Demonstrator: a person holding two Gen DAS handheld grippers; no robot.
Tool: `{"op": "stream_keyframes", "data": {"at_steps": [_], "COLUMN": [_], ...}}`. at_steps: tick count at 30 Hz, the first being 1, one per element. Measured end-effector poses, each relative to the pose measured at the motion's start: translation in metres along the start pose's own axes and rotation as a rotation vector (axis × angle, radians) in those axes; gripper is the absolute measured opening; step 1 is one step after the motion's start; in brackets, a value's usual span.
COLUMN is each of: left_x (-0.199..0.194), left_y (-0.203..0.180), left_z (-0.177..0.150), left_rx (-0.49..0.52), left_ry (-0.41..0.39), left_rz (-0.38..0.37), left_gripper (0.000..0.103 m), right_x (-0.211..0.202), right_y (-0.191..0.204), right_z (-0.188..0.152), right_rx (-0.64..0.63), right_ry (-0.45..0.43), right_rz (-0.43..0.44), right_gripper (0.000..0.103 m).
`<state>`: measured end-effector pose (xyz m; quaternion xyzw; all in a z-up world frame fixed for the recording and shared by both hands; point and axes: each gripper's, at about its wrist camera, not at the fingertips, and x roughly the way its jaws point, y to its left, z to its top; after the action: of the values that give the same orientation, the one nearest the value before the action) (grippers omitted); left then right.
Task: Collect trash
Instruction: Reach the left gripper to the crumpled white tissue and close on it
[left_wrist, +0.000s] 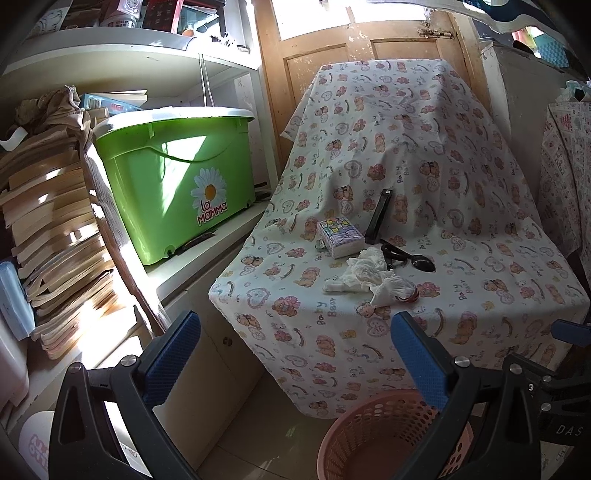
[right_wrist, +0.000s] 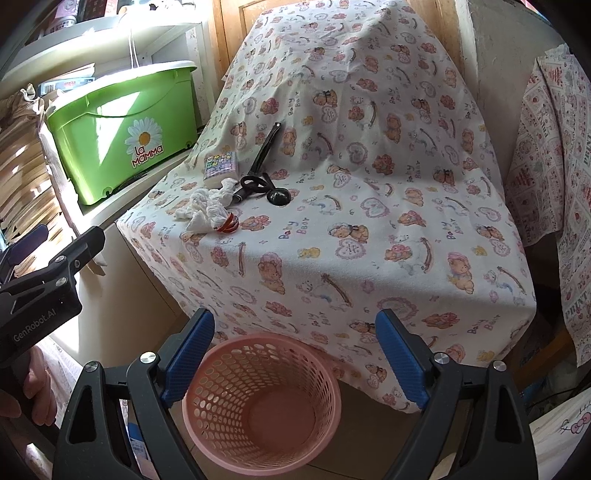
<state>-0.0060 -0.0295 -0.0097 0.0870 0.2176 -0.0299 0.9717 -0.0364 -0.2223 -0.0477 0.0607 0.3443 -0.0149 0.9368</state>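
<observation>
- Two hand-held grippers, both empty and spread wide: left hand-held gripper (left_wrist: 295, 354), right hand-held gripper (right_wrist: 295, 354), held low and near, well short of the cloth-covered counter (right_wrist: 369, 229).
- One crumpled white tissue (right_wrist: 207, 208), the likely trash, on the counter's left part, toward its near-left edge; it sprawls roughly left to right, with a red-and-orange scrap (right_wrist: 228, 225) touching its right end.
- One pink perforated basket (right_wrist: 258, 402) on the floor, empty, directly below the right hand-held gripper and just in front of the counter's near edge.
- Non-trash items just beyond the tissue: a tissue pack (right_wrist: 221, 168), black scissors (right_wrist: 255, 182), a black spoon-like piece (right_wrist: 279, 195), and a long black strip (right_wrist: 266, 146) lying up the slope.
- One green tub (right_wrist: 122, 133) on the shelf at far left.
- Key relation, as a judgement: the tissue lies ahead, above and to the left of the right hand-held gripper, ahead and slightly right of the left one; the left appears nearer.
</observation>
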Motion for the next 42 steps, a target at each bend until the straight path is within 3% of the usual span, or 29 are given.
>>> {"op": "stream_keyframes", "data": {"at_steps": [5,13,17,20,25,32,37,42], "left_x": [0.007,0.026,0.049,0.073,0.110,0.151,0.157,0.147], "left_y": [0.006,0.014,0.000,-0.007,-0.023,-0.034,-0.044,-0.038], "left_z": [-0.001,-0.002,0.013,0.029,0.050,0.049,0.050,0.066], "left_rx": [-0.030,-0.115,-0.050,-0.060,-0.130,-0.201,-0.153,-0.136], "left_ry": [0.029,0.104,0.173,0.281,0.455,0.587,0.599,0.537], "left_rz": [-0.012,-0.097,-0.113,-0.206,-0.341,-0.393,-0.372,-0.372], "left_gripper": [0.102,0.100,0.072,0.058,0.044,0.025,0.003,0.003], "right_x": [0.004,0.007,0.011,0.018,0.024,0.026,0.027,0.028], "right_y": [0.000,0.002,0.005,0.005,-0.005,-0.017,-0.022,-0.024], "right_z": [0.000,0.007,0.018,0.027,0.038,0.045,0.046,0.048], "right_rx": [0.002,0.003,-0.010,-0.012,0.012,0.035,0.057,0.067], "right_ry": [0.018,0.022,0.003,-0.001,-0.005,-0.016,-0.011,-0.011], "right_rz": [-0.005,0.017,0.028,0.028,0.050,0.046,0.057,0.069], "right_gripper": [0.090,0.086,0.083,0.076,0.070,0.069,0.069,0.069]}}
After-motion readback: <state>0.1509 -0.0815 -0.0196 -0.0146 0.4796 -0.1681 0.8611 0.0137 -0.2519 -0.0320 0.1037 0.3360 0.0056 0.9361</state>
